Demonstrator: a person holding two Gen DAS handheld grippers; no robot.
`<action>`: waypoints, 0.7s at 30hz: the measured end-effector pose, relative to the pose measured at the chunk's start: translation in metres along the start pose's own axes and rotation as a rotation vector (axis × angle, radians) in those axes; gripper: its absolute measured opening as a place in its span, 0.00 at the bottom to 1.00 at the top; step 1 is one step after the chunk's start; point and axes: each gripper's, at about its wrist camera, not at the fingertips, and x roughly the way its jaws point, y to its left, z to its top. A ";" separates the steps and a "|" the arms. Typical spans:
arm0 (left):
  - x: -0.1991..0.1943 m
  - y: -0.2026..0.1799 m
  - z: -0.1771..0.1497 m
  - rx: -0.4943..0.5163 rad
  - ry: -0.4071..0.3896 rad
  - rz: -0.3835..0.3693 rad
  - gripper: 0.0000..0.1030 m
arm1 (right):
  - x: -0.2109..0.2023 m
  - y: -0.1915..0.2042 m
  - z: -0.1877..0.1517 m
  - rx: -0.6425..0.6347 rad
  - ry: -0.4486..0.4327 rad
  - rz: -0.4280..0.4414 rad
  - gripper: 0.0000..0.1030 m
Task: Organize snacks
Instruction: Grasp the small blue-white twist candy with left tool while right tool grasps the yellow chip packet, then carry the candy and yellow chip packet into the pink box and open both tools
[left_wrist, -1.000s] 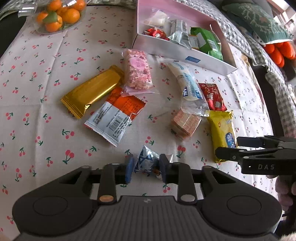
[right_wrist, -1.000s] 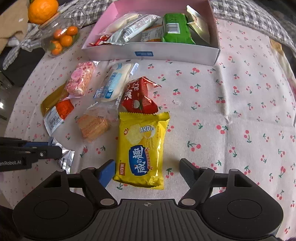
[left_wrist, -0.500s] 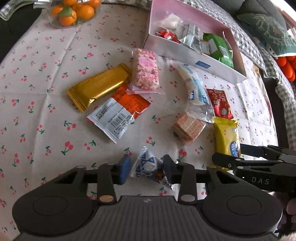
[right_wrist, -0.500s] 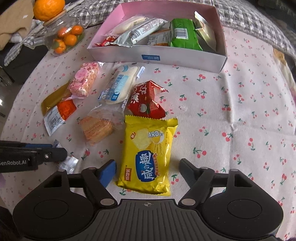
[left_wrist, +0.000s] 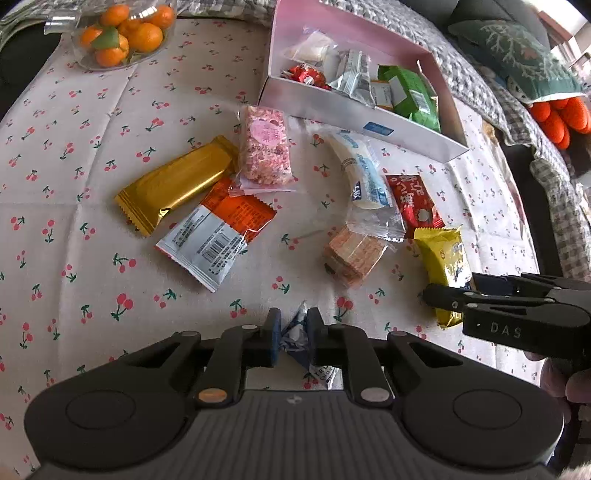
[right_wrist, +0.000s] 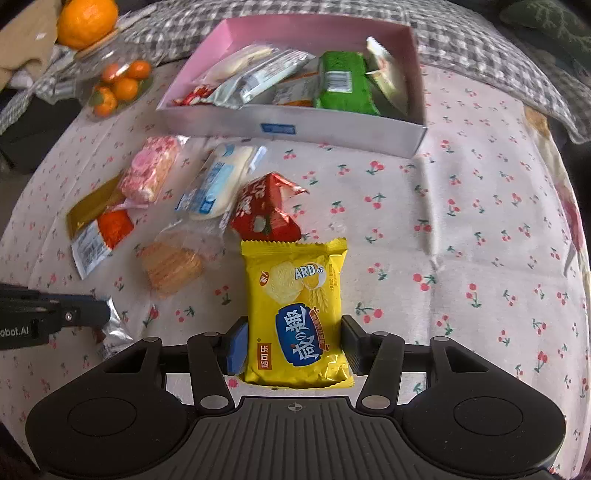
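The left gripper (left_wrist: 291, 338), jaws just closing, pinches a small silver-blue packet (left_wrist: 295, 334), its lower end hidden behind the fingers. The right gripper (right_wrist: 293, 343), also just closing, squeezes the yellow cracker pack (right_wrist: 295, 306) at its near end. The pink box (right_wrist: 295, 127) sits farther back, its contents overlapping and hard to distinguish.

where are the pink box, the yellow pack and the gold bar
pink box (right_wrist: 332, 127), right wrist view, on its near wall
yellow pack (right_wrist: 295, 295), right wrist view, on the middle of its printed front
gold bar (left_wrist: 175, 184), left wrist view, on the middle of the wrapper
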 end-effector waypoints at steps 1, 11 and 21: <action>-0.001 0.000 0.000 0.001 -0.002 -0.004 0.11 | -0.001 -0.002 0.000 0.009 -0.002 0.002 0.50; -0.011 -0.006 0.001 0.038 -0.032 -0.038 0.00 | -0.013 -0.014 0.004 0.069 -0.032 0.038 0.50; -0.009 -0.005 0.004 -0.049 -0.030 -0.014 0.38 | -0.013 -0.016 0.005 0.093 -0.024 0.053 0.50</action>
